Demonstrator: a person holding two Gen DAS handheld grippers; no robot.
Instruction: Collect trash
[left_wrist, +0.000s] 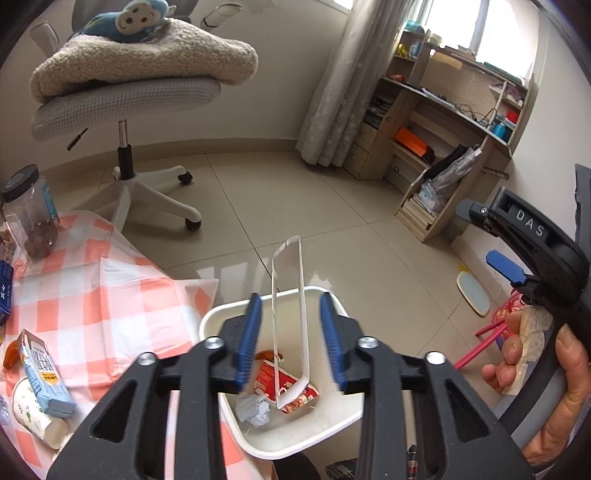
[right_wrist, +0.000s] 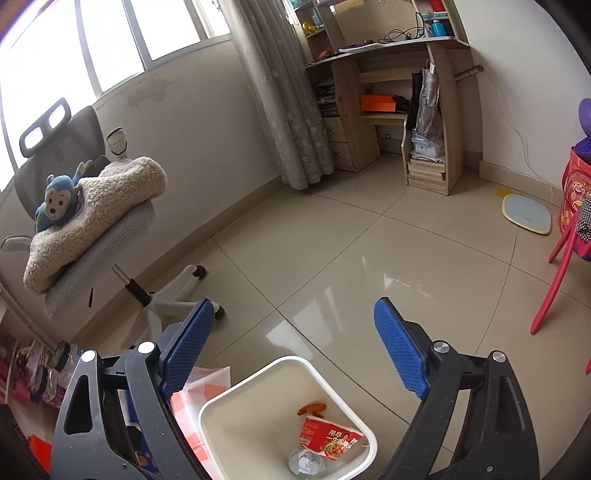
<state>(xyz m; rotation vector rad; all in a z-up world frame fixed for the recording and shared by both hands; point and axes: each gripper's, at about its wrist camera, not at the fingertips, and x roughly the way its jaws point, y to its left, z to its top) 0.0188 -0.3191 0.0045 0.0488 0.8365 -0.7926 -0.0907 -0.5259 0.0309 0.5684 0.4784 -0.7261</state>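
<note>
A white trash bin (left_wrist: 334, 415) (right_wrist: 236, 398) stands on the floor beside the table. It holds a red snack packet (left_wrist: 267, 373) (right_wrist: 328, 439), crumpled paper (left_wrist: 253, 408) (right_wrist: 306, 461) and an orange peel (right_wrist: 312, 408). A clear plastic strip (left_wrist: 288, 314) stands upright between the jaws of my left gripper (left_wrist: 291, 339), which is open right above the bin; its lower end is in the bin. My right gripper (right_wrist: 295, 350) is open and empty above the bin; it also shows in the left wrist view (left_wrist: 517, 236). A blue milk carton (left_wrist: 42, 376) and a paper cup (left_wrist: 31, 417) lie on the checked tablecloth (left_wrist: 92, 295).
A jar (left_wrist: 31, 214) stands on the table at the far left. An office chair (left_wrist: 125, 96) (right_wrist: 92, 229) with a blanket and a monkey toy stands behind the table. A wooden desk (right_wrist: 388, 92), a scale (right_wrist: 526, 214) and a pink chair (right_wrist: 557, 273) are across the tiled floor.
</note>
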